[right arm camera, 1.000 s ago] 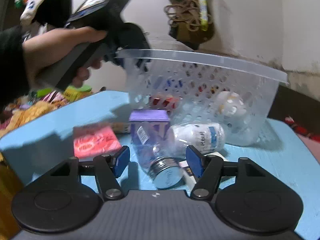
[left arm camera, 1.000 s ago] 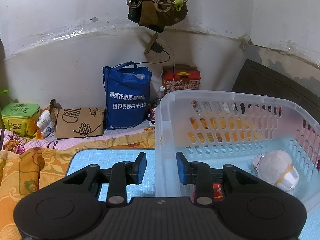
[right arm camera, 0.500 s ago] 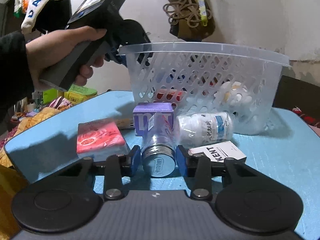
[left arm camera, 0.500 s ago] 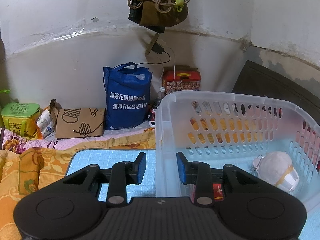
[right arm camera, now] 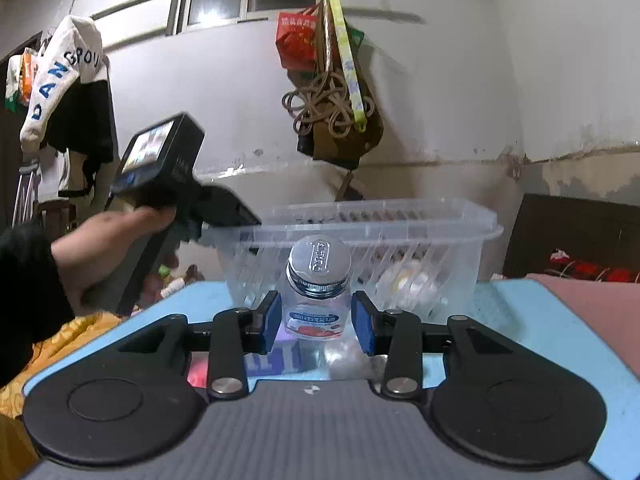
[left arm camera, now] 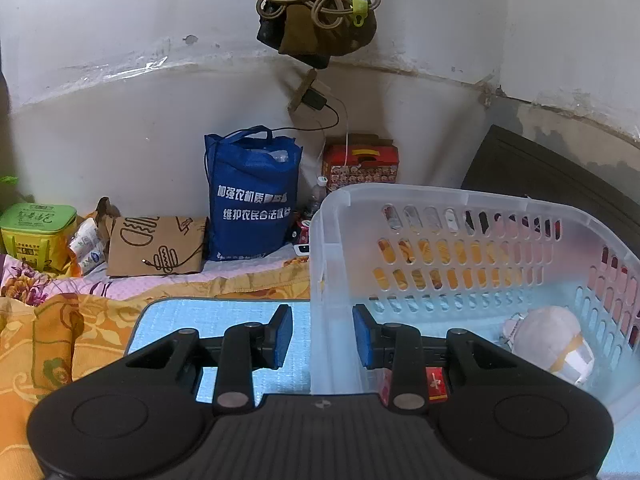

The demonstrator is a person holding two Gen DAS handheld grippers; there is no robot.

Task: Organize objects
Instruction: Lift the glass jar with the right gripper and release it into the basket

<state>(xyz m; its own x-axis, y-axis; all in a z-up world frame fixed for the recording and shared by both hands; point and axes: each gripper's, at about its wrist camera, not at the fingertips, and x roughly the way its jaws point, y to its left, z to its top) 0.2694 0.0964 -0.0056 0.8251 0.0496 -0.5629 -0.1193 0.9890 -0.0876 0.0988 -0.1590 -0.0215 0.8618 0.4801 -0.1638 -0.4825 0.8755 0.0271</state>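
Observation:
My right gripper (right arm camera: 316, 322) is shut on a small clear glass bottle (right arm camera: 317, 300) with a silver screw cap, held upright above the blue mat (right arm camera: 532, 320) in front of the clear plastic basket (right arm camera: 360, 232). My left gripper (left arm camera: 322, 338) straddles the near left wall of that basket (left arm camera: 460, 200), one finger outside and one inside, holding it. Inside the basket lie a white face mask (left arm camera: 548, 336) and a red packet (left arm camera: 436, 380). The left hand and its gripper also show in the right wrist view (right arm camera: 168, 196).
A blue tote bag (left arm camera: 252, 200), a red box (left arm camera: 360, 168), a brown paper bag (left arm camera: 156, 244) and a green tub (left arm camera: 36, 236) stand along the far wall. An orange floral blanket (left arm camera: 60, 340) lies left of the mat. Rope and bags hang overhead (right arm camera: 332, 112).
My right gripper closed on the lying bottle, lifted it off the mat and tipped it upright, facing the basket. The left gripper has stayed on the basket wall.

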